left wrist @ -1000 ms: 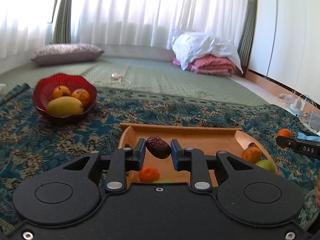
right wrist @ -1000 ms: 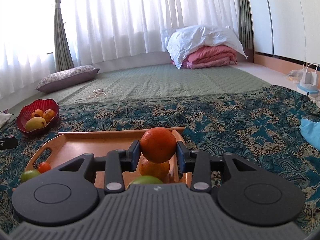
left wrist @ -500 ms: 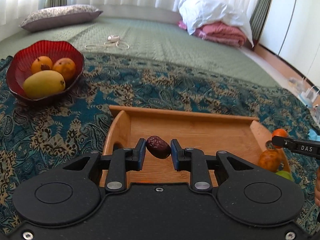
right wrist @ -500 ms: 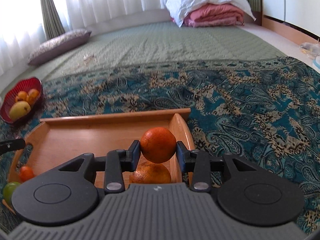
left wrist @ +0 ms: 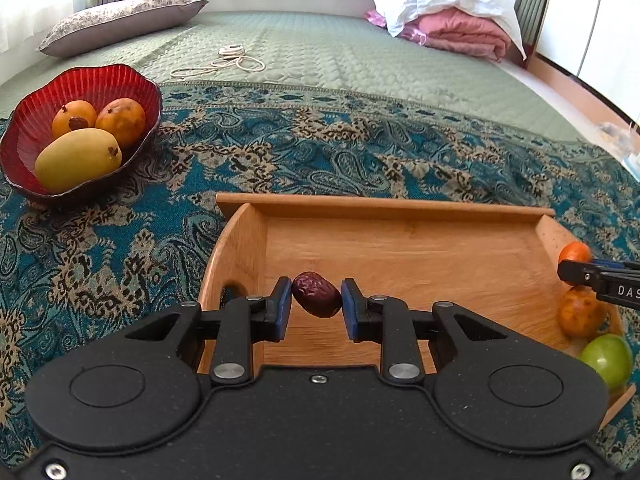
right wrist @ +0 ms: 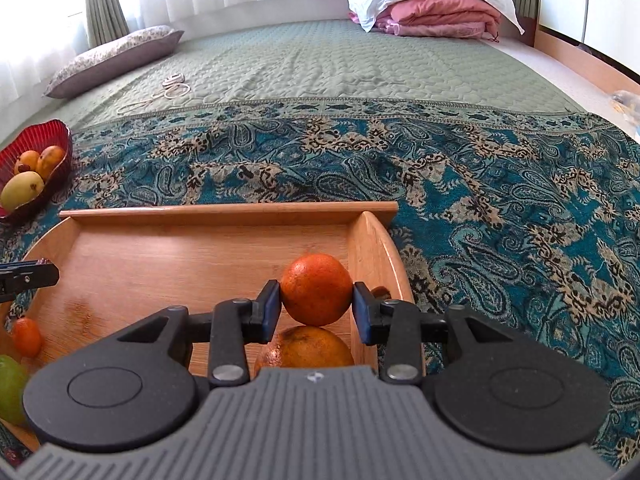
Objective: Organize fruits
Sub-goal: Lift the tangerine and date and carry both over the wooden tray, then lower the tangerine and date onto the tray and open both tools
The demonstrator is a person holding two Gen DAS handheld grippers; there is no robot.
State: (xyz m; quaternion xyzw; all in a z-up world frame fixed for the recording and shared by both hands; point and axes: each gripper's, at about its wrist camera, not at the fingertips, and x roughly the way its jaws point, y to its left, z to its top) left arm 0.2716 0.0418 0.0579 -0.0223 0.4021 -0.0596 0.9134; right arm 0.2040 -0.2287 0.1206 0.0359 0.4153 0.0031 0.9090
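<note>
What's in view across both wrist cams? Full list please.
wooden tray: 1, light brown, on the patterned cloth
date: 1, dark red-brown, between the left gripper's pads, over the tray
orange: 1, orange, between the right gripper's pads, over the tray's right end
second orange: 1, orange, in the tray under the held one
green fruit: 1, green, tray's near corner
small orange fruit: 1, orange-red, tray's left end
red bowl: 1, on the cloth left of the tray, holding 3 yellow-orange fruits
patterned cloth: 1, teal and beige
pillow: 1, grey, far left
bedding pile: 1, white and pink, far right
left gripper: 1, black
right gripper: 1, black
</note>
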